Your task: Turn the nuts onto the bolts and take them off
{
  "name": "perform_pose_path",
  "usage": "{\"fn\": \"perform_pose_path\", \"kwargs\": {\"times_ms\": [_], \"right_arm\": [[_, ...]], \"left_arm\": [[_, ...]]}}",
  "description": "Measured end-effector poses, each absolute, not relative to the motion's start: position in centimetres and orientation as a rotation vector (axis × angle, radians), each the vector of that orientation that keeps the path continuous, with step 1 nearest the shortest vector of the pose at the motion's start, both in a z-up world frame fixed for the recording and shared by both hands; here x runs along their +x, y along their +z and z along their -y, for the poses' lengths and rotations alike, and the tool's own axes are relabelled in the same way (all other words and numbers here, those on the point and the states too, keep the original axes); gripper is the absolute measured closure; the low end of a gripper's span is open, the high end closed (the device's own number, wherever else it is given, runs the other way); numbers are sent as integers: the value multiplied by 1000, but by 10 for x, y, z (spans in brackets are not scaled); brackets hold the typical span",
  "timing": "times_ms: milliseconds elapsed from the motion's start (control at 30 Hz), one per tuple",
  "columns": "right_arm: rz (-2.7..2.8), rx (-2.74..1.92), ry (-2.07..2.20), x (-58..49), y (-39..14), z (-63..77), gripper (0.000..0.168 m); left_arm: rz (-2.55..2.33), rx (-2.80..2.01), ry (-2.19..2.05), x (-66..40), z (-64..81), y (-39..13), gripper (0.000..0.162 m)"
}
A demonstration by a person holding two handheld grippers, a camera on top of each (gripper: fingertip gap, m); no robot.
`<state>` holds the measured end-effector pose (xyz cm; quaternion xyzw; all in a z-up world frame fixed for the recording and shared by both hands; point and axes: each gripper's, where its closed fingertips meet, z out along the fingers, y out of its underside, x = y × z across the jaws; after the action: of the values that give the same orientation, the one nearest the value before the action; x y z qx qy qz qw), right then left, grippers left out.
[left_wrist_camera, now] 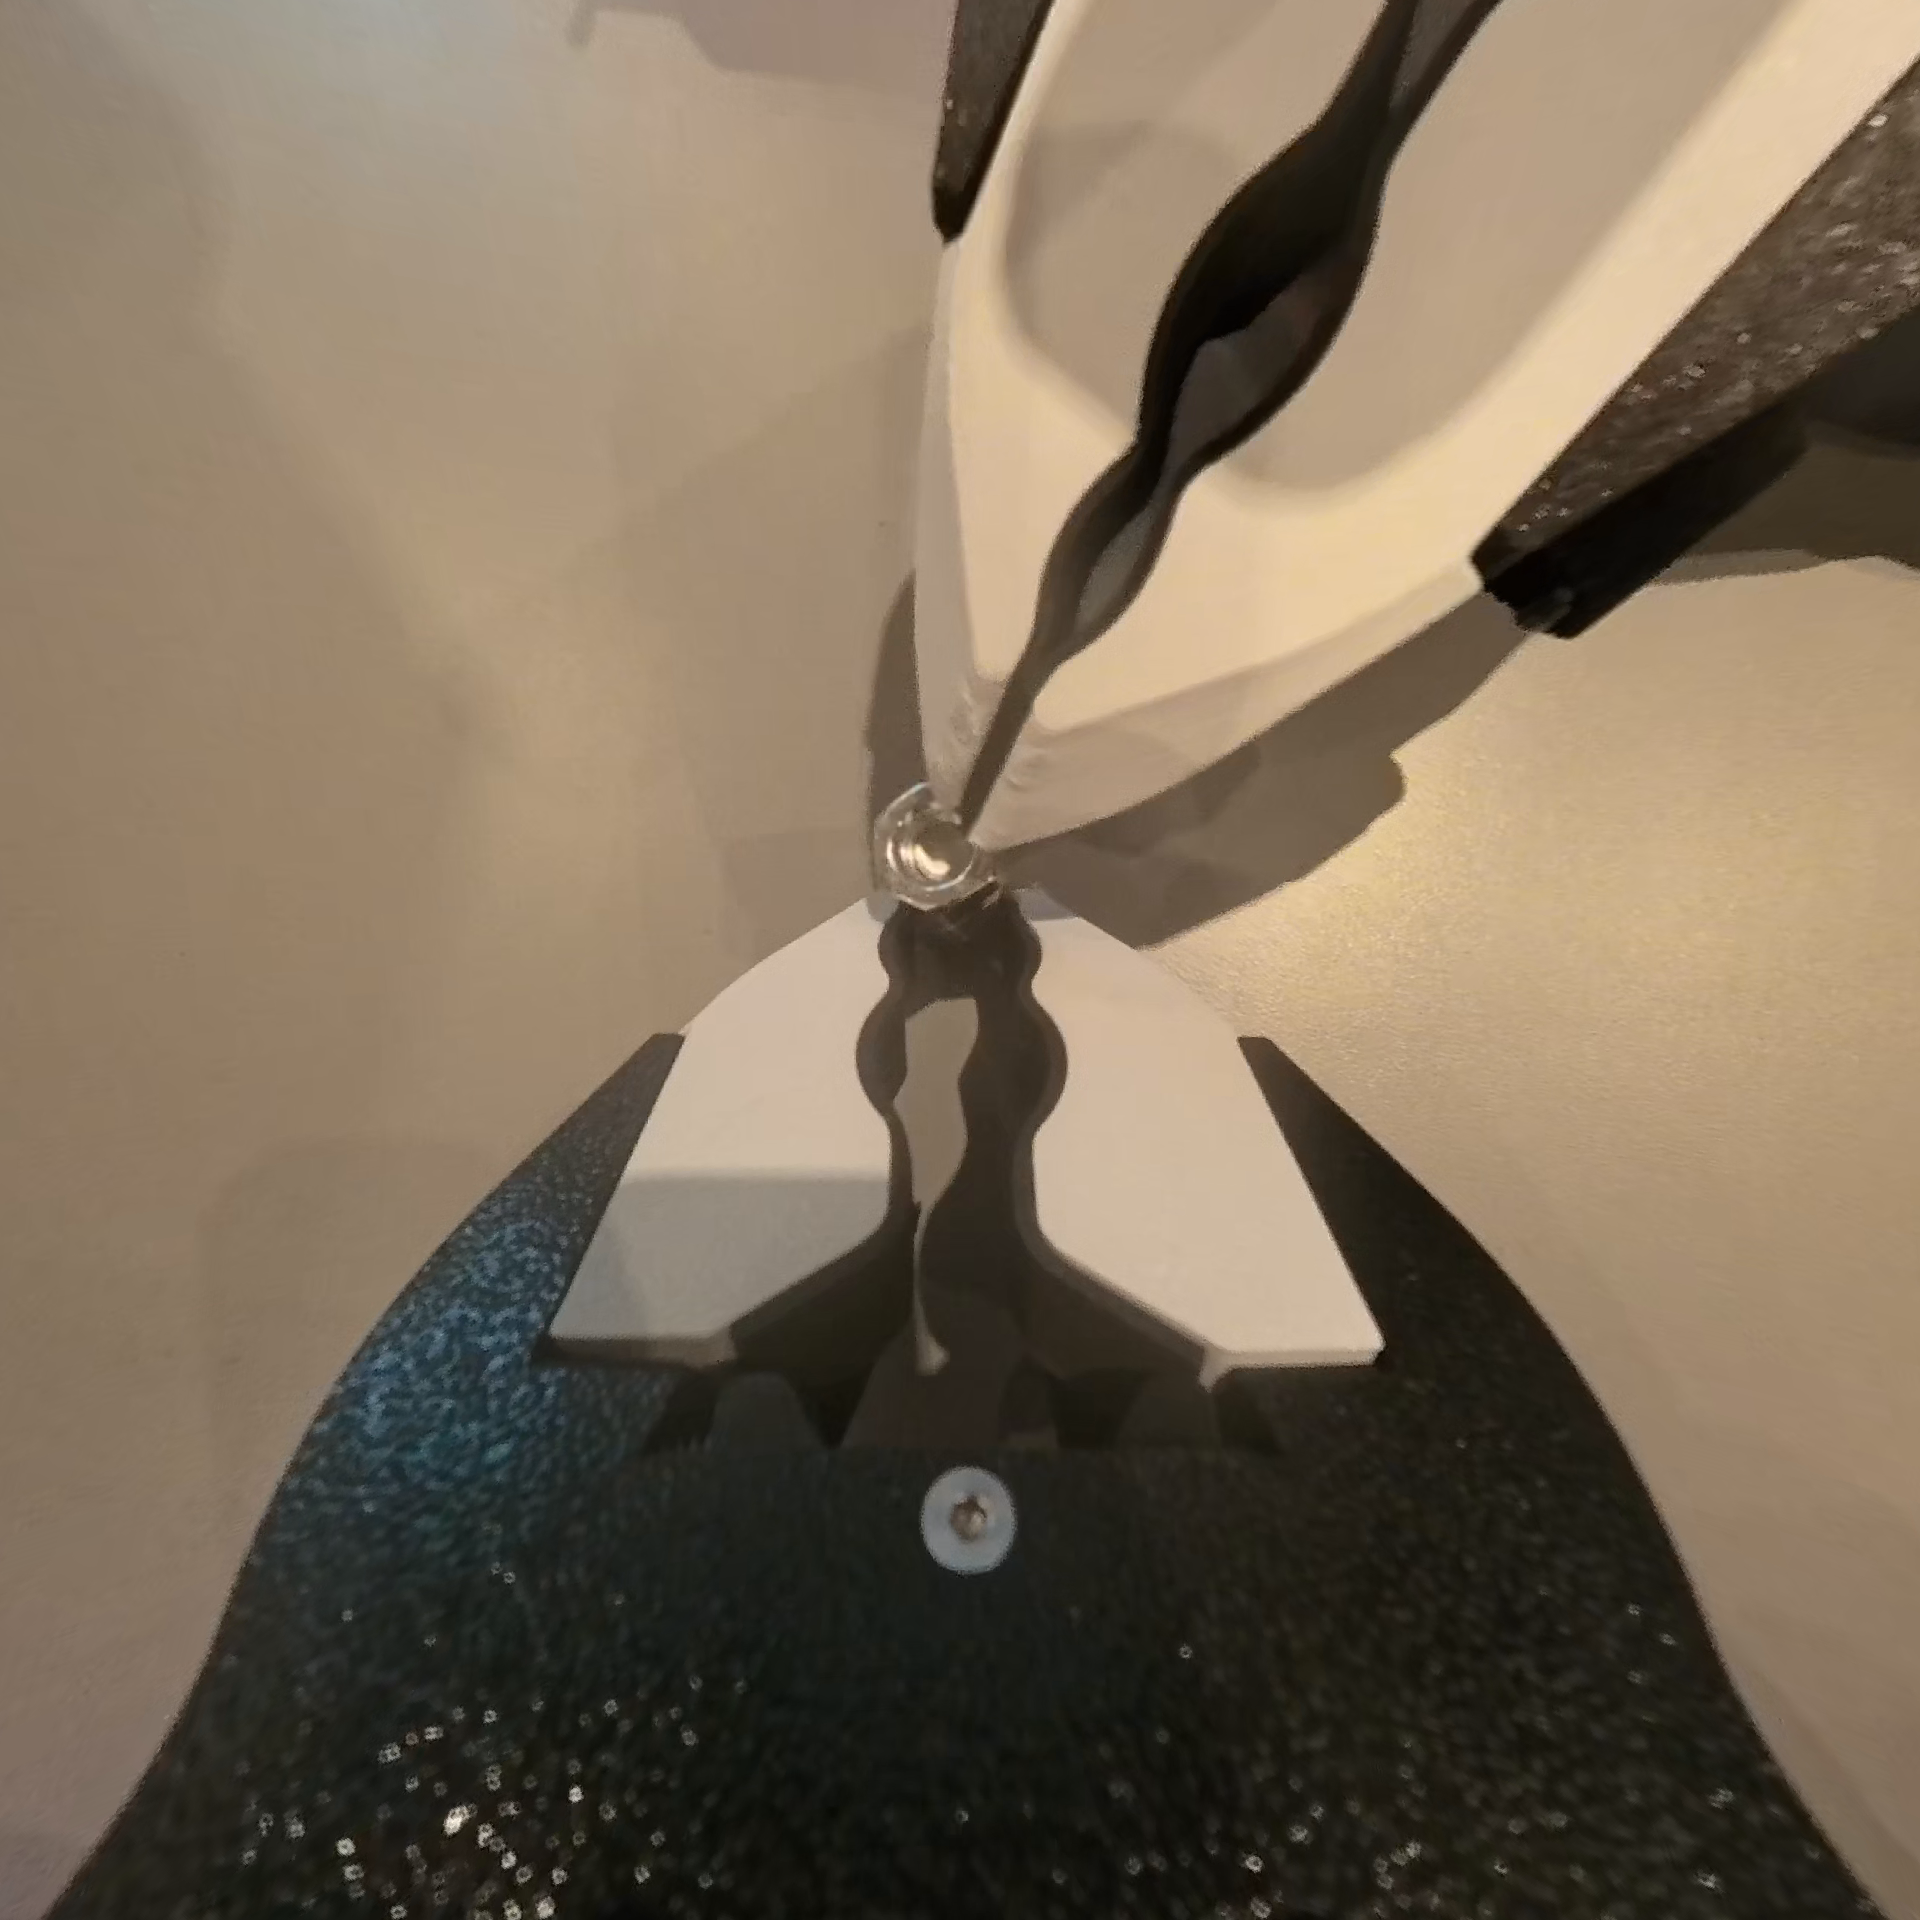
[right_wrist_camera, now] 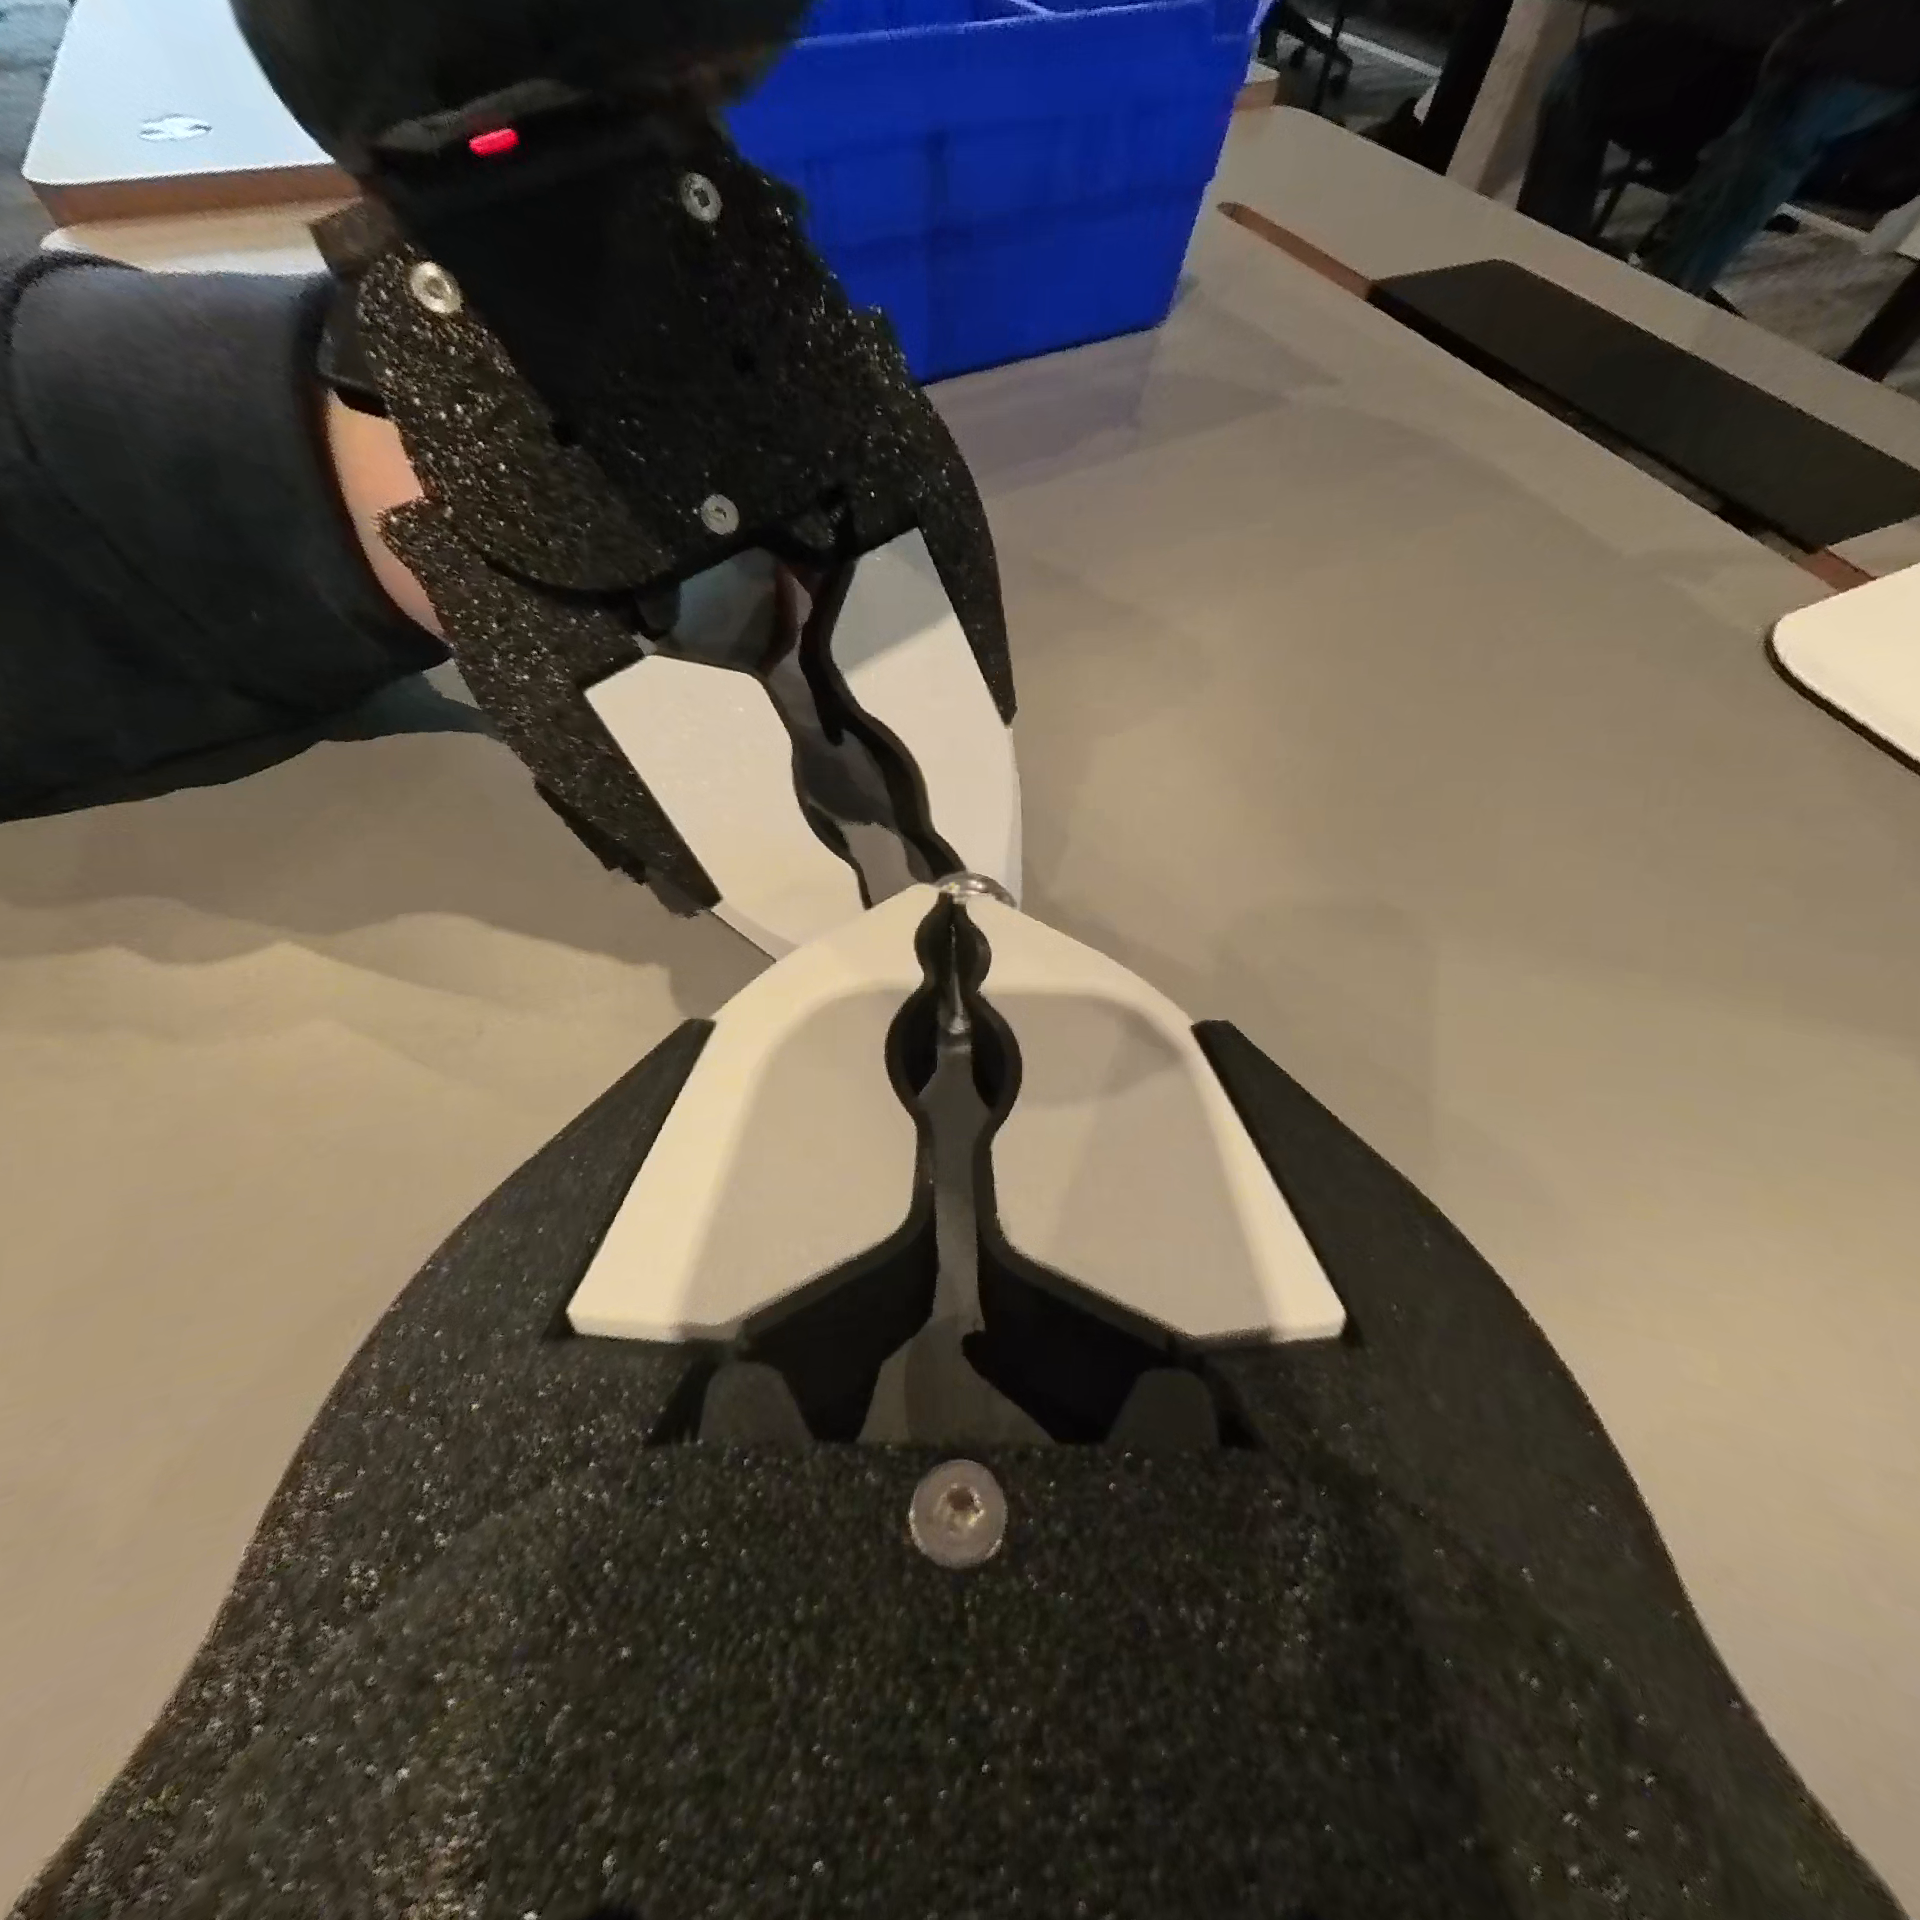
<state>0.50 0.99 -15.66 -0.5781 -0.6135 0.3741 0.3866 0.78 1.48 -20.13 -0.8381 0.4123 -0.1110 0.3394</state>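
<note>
the right gripper (right_wrist_camera: 961,914) is seen closed on a thin bolt (right_wrist_camera: 954,977) between its white fingers. just beyond, the nut (left_wrist_camera: 925,854) is pinched at the tips of the left gripper (left_wrist_camera: 940,914) – both above the grey table (right_wrist_camera: 1351,831). farther off, a blue bin (right_wrist_camera: 987,187) is seen.

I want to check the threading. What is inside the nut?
A shiny end of the bolt fills the nut; its shank lies between the fingers of the right gripper. Threads inside are covered.
</note>
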Motion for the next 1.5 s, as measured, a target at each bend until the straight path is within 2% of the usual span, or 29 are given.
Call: {"fn": "perform_pose_path", "kwargs": {"times_ms": [267,433,1100,1233,1500], "right_arm": [[1489,-1419,921,1,-144,-15,168],[1552,-1469,860,-3,-159,-15,168],[1574,-1458,900,1,-157,-10,168],[1547,-1450,918,5,-154,-13,165],[1525,-1502,1032,7,-156,-17,142]], "left_arm": [[-1075,-2183,-284,8,-15,-201,147],[-1075,-2184,-282,7,-15,-201,147],[-1075,-2182,-283,7,-15,-201,147],[-1076,-2182,-281,8,-14,-201,146],[-1080,-2181,-276,8,-13,-201,147]]}}
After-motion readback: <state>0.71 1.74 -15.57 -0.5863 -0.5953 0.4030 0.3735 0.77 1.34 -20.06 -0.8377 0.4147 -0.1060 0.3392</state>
